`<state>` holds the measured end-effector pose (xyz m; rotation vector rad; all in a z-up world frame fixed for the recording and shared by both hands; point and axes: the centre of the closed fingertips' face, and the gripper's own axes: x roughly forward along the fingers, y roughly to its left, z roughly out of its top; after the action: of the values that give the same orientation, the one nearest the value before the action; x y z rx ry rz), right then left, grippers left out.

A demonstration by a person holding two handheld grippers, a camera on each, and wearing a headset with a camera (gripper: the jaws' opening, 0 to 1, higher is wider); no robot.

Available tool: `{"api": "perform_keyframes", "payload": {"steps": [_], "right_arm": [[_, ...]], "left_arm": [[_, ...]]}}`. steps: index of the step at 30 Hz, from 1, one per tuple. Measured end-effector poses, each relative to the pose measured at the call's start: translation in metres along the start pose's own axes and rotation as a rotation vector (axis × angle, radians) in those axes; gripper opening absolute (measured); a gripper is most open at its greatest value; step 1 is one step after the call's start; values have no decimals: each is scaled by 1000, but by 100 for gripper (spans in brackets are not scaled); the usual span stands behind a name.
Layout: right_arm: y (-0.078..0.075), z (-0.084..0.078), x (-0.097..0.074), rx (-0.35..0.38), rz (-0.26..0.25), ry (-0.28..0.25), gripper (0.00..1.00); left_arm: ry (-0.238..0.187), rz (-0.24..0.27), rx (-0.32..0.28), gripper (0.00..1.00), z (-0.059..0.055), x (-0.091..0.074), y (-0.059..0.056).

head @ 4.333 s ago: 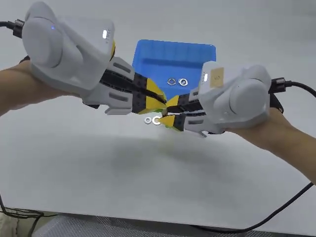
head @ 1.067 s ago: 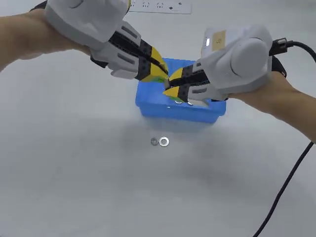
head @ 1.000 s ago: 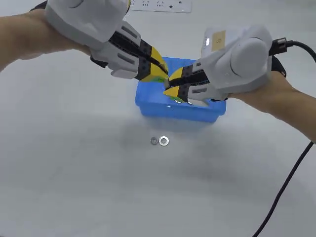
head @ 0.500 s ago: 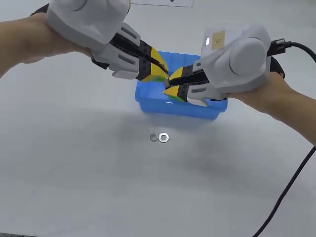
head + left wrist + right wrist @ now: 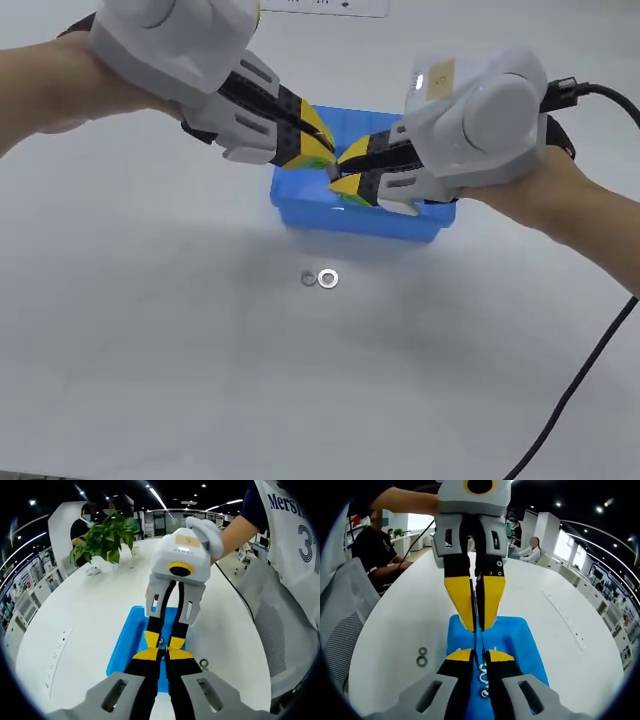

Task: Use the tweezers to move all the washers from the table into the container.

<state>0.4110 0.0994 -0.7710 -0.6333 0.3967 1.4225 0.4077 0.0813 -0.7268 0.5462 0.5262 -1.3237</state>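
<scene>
While both grippers are meeting tip to tip over the blue container, the left gripper is pointing in from the upper left and the right gripper from the right. Left jaws are sitting narrow, pinching the tweezers. Right jaws are also narrow, closing around the same tweezers lower down, over the inside of the container. Cannot tell whether the tweezer tips are carrying anything. Two washers are lying inside the container, right below the right jaws. Two loose washers are lying side by side on the white table, near the container's front wall but apart from it. Open tabletop is stretching all around that pair, with just the container wall standing between them and the inside. A black cable is trailing from the right gripper off the right side, well apart from the loose washers. A socket strip is lying on the table behind the container. In the left gripper view a potted plant is standing far back on the table.
</scene>
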Motion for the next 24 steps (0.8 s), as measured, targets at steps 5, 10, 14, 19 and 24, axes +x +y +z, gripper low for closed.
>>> {"api": "perform_keyframes", "payload": {"steps": [5,10,14,19,24], "right_arm": [[-1,5,-7,-14,-16,-13,10],[-1,16,-19,-30,-35,-35,9],[1,24,-28,-43,-52,-48,9],[6,35,-44,-51,-69,-73,9],[21,47,-59,-50,-77,-99,9]], "left_arm": [[-13,8,30,7,10,-5,-3],[-22,17,55,8,25,-14,-8],[-8,44,124,7,37,-21,-14],[1,56,192,7,52,-30,-29],[-4,75,225,7,66,-38,-42]]}}
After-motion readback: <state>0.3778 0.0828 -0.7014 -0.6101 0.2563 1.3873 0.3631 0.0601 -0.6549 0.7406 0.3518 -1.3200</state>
